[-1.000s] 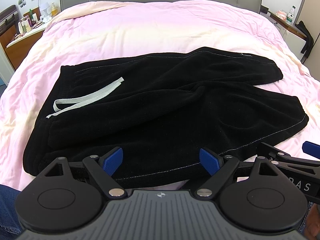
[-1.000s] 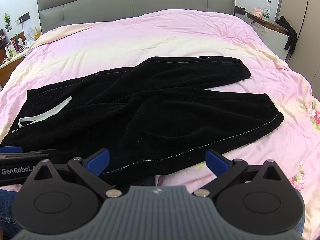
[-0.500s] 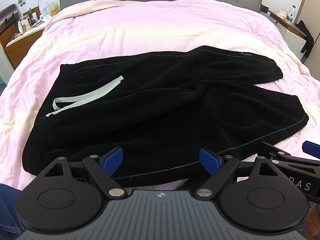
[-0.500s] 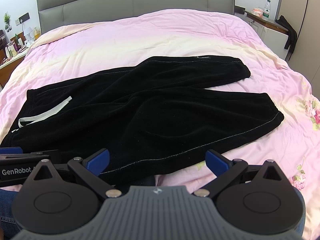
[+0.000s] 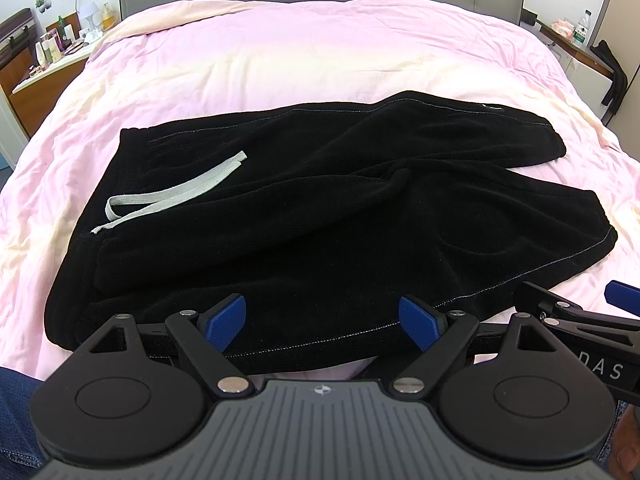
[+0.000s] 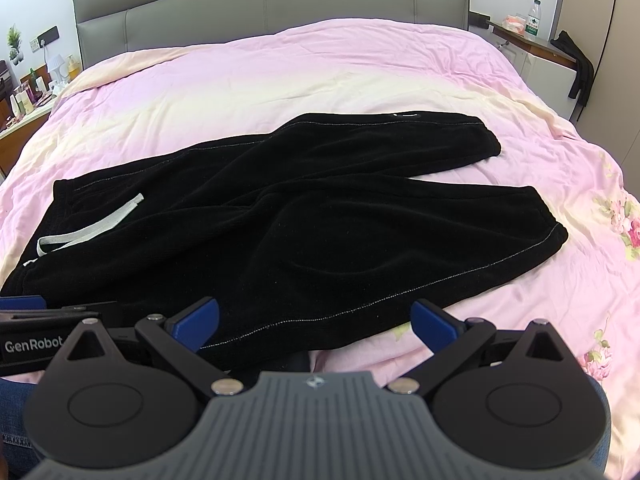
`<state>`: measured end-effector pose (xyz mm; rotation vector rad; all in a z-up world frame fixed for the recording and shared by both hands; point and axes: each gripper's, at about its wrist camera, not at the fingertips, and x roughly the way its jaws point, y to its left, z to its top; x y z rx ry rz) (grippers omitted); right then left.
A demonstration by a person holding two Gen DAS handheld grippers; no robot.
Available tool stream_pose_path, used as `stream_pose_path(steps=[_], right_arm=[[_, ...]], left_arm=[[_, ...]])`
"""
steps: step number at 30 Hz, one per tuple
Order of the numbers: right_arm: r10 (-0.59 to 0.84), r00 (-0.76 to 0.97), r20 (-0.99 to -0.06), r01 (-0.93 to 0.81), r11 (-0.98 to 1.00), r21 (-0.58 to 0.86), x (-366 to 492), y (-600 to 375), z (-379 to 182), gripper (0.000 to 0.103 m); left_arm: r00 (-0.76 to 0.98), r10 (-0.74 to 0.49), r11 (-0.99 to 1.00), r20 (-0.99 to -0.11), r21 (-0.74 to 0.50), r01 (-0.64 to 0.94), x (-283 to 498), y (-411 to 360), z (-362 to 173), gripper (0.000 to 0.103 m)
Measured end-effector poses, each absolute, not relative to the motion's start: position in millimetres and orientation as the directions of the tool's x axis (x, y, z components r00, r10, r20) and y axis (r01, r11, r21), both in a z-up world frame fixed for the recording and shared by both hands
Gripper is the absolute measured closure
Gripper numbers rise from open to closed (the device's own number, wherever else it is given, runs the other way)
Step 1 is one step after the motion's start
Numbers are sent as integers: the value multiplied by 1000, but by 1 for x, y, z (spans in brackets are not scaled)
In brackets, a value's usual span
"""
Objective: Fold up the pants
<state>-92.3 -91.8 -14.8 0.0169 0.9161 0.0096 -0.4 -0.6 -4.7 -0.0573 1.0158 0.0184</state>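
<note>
A wide bed under a pink-and-cream quilt (image 6: 360, 80) is seen bearing soft black drawstring pants (image 5: 320, 216), legs splayed rightward. The left gripper (image 5: 322, 318) and right gripper (image 6: 314, 318) are held wide apart at the near hem, empty. Slack fabric could be bunched, or the pale grey drawstring (image 5: 176, 194) snagged; cluttered nightstands lie clear.

"GenRobot" in white on left hand-held gripper (image 6: 28, 320) side bar (cut off by right one's body); "DAS" on right hand-held gripper (image 5: 600, 308) bar.
</note>
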Motion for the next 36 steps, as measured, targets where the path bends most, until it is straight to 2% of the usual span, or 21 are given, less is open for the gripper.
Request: stream_pose_path(steps=[16,20,25,31,36], right_arm=[[16,608,-794,-2,1000,19,-92,-91,-17,5],[14,603,-798,2,1000,19,-89,-95,-21,5],[3,600,-800,24,999,21,-79,-110,-29,5],[-67,588,-806,137,990,17,-46,-156,-47,5],[-30,587,-809,243,960,142,-21,-204,-64,5]], left_arm=[[522,-18,998,-853,-47,-43,0,1,-8,2],[501,-46,996,-864,-80,-47,2,8,-18,2],[463,-17,992,-886,-72,-101,4,27,-36,2],[399,4,977,-917,-81,-196,7,57,-60,2],[346,-51,951,-937,-151,-268,9,72,-78,2]])
